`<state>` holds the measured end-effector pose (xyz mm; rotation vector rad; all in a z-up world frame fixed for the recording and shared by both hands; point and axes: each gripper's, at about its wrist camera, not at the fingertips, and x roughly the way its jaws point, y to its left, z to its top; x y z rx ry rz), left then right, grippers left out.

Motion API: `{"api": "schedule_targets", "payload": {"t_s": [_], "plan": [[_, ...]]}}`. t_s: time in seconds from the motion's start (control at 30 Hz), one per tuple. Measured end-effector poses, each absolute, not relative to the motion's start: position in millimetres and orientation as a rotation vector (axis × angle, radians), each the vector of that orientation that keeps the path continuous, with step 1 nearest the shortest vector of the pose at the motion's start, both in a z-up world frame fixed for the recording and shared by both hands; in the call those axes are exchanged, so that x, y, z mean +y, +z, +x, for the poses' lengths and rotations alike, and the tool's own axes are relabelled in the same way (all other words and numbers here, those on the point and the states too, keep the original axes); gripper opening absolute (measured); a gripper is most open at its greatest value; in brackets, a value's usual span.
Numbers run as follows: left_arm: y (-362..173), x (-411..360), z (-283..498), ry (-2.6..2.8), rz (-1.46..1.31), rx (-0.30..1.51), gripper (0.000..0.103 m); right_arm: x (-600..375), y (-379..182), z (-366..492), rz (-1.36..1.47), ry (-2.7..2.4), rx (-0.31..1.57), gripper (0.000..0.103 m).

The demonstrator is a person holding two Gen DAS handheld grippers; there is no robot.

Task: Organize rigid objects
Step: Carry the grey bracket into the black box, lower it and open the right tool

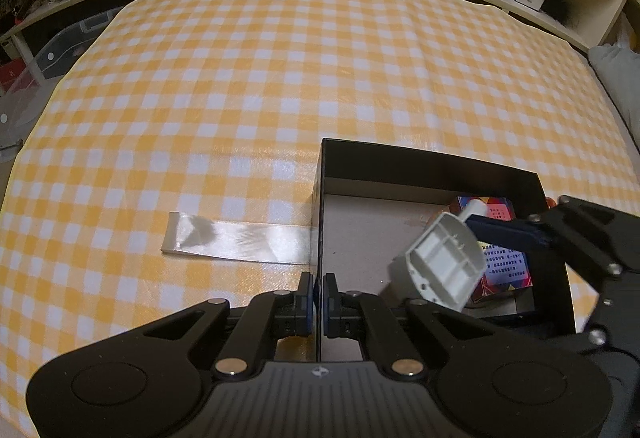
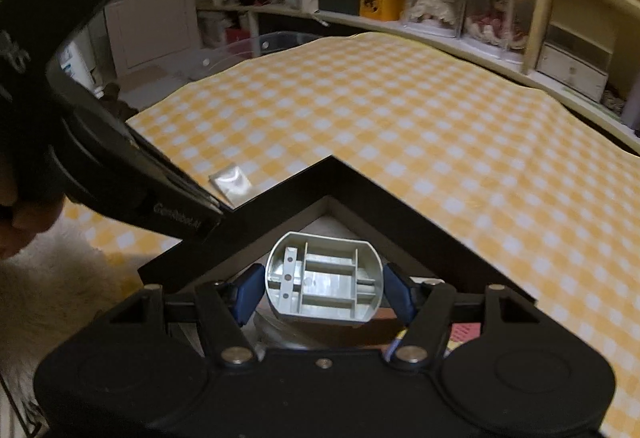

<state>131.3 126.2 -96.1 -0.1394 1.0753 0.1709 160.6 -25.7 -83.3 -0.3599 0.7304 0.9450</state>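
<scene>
Right gripper [image 2: 324,288] up close is clamped on a grey plastic part [image 2: 323,278], pads pressing both its sides; it's a rounded hollow shell w/ ribs and small compartments inside, open face toward the cam, hanging over the black box [image 1: 400,157] on the yellow checked cloth [image 1: 280,57]. Left gripper [image 1: 318,302] is pinched tight on the box's left wall, no gap btwn the jaws. There's also a colourful printed carton [image 1: 506,266] lying inside the box, under the grey part.
</scene>
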Motion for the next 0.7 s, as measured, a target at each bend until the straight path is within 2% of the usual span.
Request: {"api": "schedule_targets", "payload": {"t_s": [0.47, 0.5, 0.53, 0.57, 0.7], "plan": [[-93.5, 137.2, 129.7, 0.173, -0.177, 1.076, 0.003, 2.2, -110.1, 173.0, -0.348, 0.942, 0.715, 0.066], [-93.6, 138.0, 130.1, 0.174, -0.178, 1.075, 0.004, 2.6, -110.7, 173.8, -0.338, 0.908, 0.704, 0.066], [-93.3, 138.2, 130.0, 0.173, -0.179, 1.075, 0.004, 1.1, -109.9, 174.9, -0.316, 0.88, 0.69, 0.076], [-93.0, 138.4, 129.8, 0.172, -0.18, 1.076, 0.004, -0.9, -108.4, 177.4, -0.284, 0.847, 0.694, 0.08], [-92.1, 137.4, 130.2, 0.173, -0.179, 1.075, 0.004, -6.5, -108.2, 178.6, -0.301, 0.873, 0.715, 0.08]]}}
